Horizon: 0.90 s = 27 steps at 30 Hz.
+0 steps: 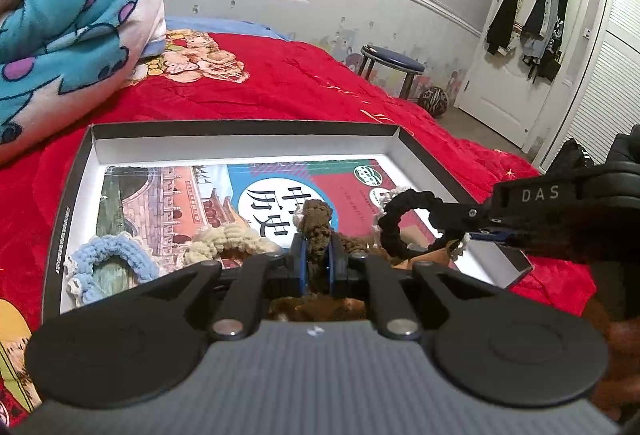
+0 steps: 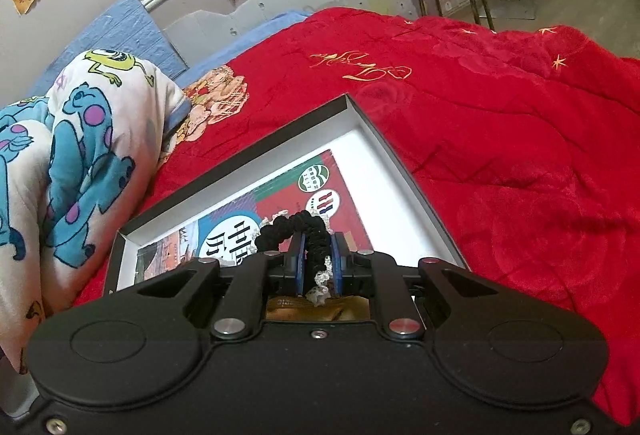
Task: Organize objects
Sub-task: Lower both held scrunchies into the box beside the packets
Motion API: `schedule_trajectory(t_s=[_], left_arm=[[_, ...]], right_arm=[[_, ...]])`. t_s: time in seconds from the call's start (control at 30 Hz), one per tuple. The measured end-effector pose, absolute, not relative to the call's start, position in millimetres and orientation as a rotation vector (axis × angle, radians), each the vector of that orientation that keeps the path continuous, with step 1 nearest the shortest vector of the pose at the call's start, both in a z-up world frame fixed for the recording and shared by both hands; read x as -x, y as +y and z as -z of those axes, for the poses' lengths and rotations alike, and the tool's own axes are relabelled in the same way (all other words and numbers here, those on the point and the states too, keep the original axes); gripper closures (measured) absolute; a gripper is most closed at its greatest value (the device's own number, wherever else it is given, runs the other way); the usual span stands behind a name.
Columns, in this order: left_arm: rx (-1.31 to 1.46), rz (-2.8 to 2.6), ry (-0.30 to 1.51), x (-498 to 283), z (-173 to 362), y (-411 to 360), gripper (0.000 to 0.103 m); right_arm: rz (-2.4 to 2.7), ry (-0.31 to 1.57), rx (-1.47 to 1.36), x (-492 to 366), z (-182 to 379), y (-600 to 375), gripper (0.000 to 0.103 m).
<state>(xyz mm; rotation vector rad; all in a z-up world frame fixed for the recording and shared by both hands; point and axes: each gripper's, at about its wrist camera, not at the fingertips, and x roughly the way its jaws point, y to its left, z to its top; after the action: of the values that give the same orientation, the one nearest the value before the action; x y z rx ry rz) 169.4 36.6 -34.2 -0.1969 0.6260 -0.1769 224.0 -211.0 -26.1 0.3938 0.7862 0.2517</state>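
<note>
A shallow black-and-white box [image 1: 240, 143] lies on the red bed cover, with a colourful book [image 1: 224, 191] flat inside it. A blue scrunchie [image 1: 108, 255] and a cream scrunchie [image 1: 224, 237] lie on the book. My left gripper [image 1: 318, 259] is shut on a brown scrunchie [image 1: 316, 219] over the box. My right gripper [image 2: 318, 259] is shut on a black scrunchie [image 2: 296, 229] with white lace trim, held above the box's right side; it also shows in the left wrist view [image 1: 404, 223].
A folded cartoon-print blanket [image 1: 68, 19] lies left of the box. The red bed cover [image 2: 500, 139] spreads to the right. A blue-topped stool [image 1: 394, 65] and a patterned ball [image 1: 434, 101] stand on the floor past the bed, near a white door [image 1: 516, 47].
</note>
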Motion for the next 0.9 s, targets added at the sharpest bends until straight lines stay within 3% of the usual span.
schedule_trajectory(t_s=[0.9], left_arm=[[0.179, 0.185, 0.651, -172.2, 37.6, 34.0, 0.088]], right_arm=[[-0.261, 0.802, -0.432, -229.9, 32.9, -213.7, 0.089]])
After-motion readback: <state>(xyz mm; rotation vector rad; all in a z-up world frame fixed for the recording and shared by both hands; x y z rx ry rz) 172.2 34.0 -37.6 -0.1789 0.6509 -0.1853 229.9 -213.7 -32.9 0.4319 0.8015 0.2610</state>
